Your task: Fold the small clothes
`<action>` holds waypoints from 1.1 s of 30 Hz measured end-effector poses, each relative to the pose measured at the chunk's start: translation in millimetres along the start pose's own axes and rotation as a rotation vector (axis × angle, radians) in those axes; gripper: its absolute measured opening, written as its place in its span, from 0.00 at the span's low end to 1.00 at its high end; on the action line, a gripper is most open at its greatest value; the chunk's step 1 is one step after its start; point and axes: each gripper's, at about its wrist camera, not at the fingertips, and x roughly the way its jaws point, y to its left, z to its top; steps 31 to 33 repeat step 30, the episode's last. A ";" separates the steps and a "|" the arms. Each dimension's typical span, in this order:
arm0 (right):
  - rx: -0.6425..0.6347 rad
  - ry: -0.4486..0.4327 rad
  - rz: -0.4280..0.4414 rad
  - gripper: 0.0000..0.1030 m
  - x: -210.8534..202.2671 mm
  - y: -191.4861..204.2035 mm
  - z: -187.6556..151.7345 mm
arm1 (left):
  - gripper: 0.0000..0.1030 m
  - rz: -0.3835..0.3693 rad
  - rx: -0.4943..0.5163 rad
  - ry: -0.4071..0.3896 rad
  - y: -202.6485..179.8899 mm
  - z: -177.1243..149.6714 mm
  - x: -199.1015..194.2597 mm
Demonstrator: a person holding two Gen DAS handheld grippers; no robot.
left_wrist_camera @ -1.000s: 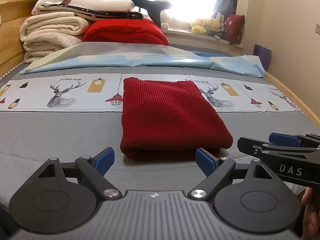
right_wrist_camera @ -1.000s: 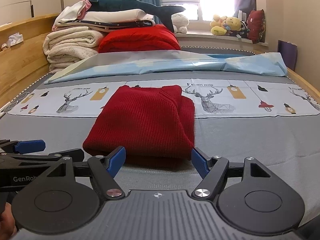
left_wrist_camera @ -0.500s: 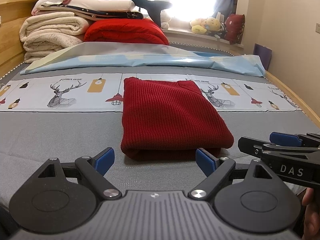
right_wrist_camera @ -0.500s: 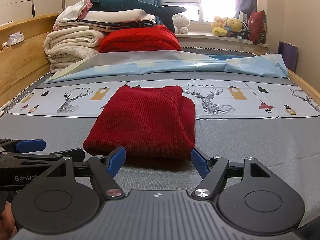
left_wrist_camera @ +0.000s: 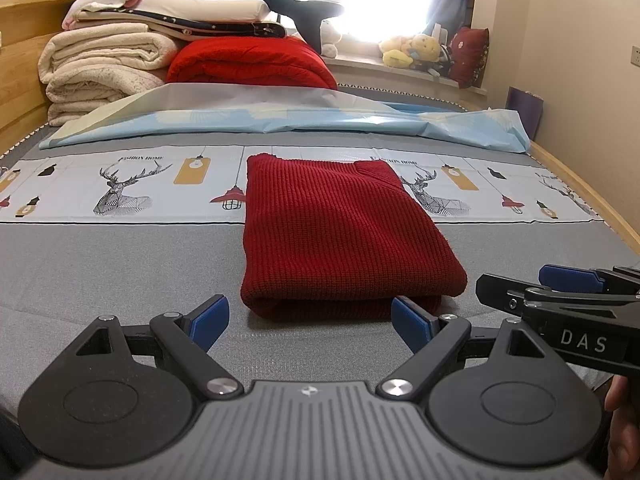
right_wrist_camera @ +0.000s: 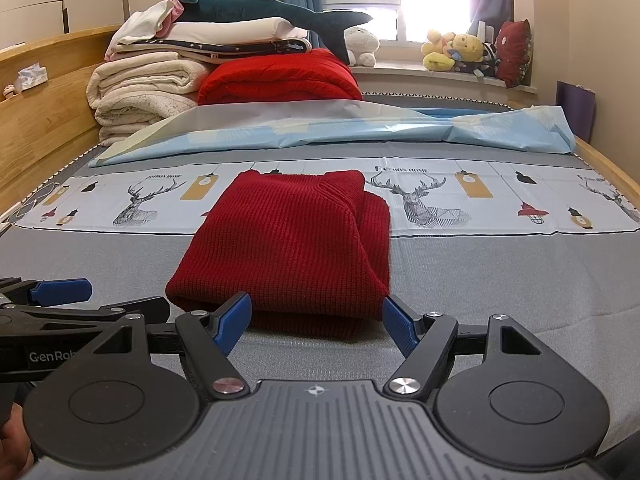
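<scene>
Presently, my left claw (left_wrist_camera: pixel 310 322) and right claw (right_wrist_camera: pixel 316 322) both stand apart, empty, just short of the near edge of the red knit sweater (left_wrist_camera: pixel 340 236). It lies at twelve o'clock on the bed (left_wrist_camera: pixel 100 264), folded into a thick, ribbed rectangle with a rounded near fold. I judge folding nearly complete; any further fold should pinch both near corners evenly. Beyond, at eleven o'clock, soft stacked blankets (left_wrist_camera: pixel 104 68).

Grey bed (left_wrist_camera: pixel 100 264) open L/R of red sweater (left_wrist_camera: pixel 340 240); blanket stack (left_wrist_camera: pixel 112 68) blocks far end.
</scene>
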 end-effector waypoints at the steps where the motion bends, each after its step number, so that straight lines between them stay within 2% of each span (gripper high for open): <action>1: -0.001 0.000 -0.001 0.72 0.1 -0.4 -0.1 | 0.89 -0.001 0.001 0.000 -0.2 -0.1 0.1; 33: 0.001 0.015 -0.005 0.72 5.0 -1.0 -4.4 | 0.89 -0.006 -0.001 0.003 4.8 -2.4 3.3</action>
